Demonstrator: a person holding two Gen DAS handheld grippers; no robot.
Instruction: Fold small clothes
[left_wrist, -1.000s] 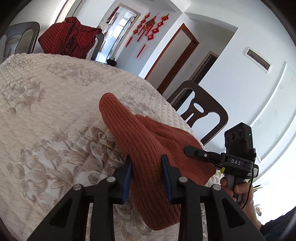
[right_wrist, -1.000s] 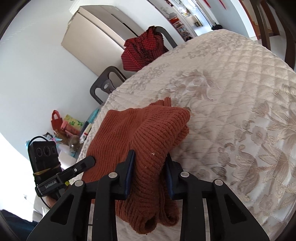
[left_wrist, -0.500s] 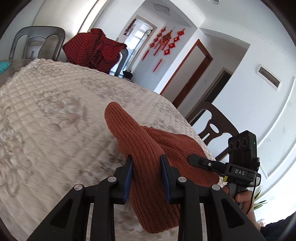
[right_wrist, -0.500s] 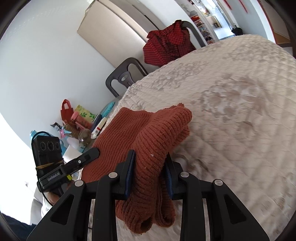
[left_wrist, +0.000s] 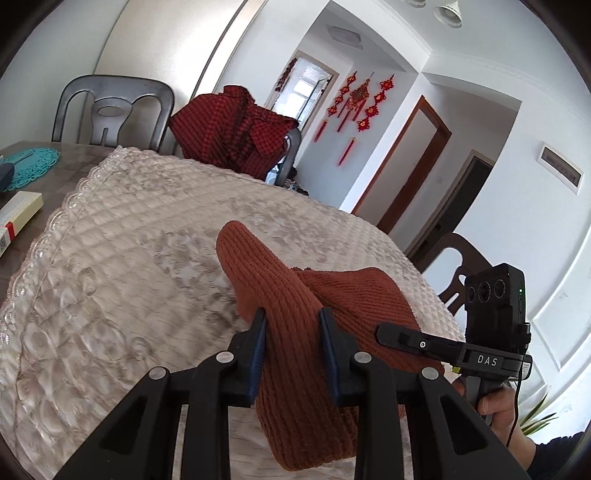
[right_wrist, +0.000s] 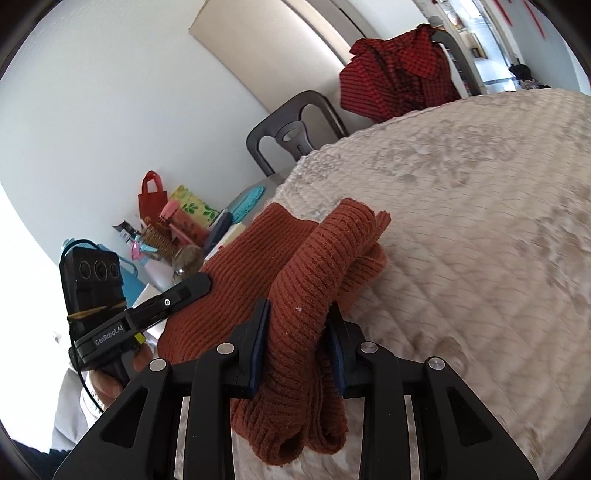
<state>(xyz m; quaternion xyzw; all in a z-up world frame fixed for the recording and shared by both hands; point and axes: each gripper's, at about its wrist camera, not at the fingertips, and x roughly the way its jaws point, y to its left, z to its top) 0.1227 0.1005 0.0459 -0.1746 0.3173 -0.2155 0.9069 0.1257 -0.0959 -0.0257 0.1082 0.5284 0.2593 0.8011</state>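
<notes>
- The rust-red knitted garment (left_wrist: 295, 306) lies bunched on the quilted cream cover (left_wrist: 110, 280) of the desk, at the cover's near edge. Each end is gathered into a thick roll and lifted clear of the cover, probably so a fold can be carried over without dragging.
- The left tool (left_wrist: 291, 347) has its pads pressed into one roll of knit, closed down to the thickness of the bunched cloth, with the loose end hanging below the pads.
- The right tool (right_wrist: 297, 338) clamps the garment's other end the same way, narrowly parted with a doubled roll between the pads. Gripping both ends keeps the knit stretched between them.
- Beyond the cover's far edge, a red checked garment (left_wrist: 236, 129) is draped over a chair (left_wrist: 110, 110).
- Hard to make out: what kind of garment this is, since no sleeve, neck or hem shows plainly. The roll ends below both tools are partly cut off behind their black frames. The cover's pattern is smeared by blur.
</notes>
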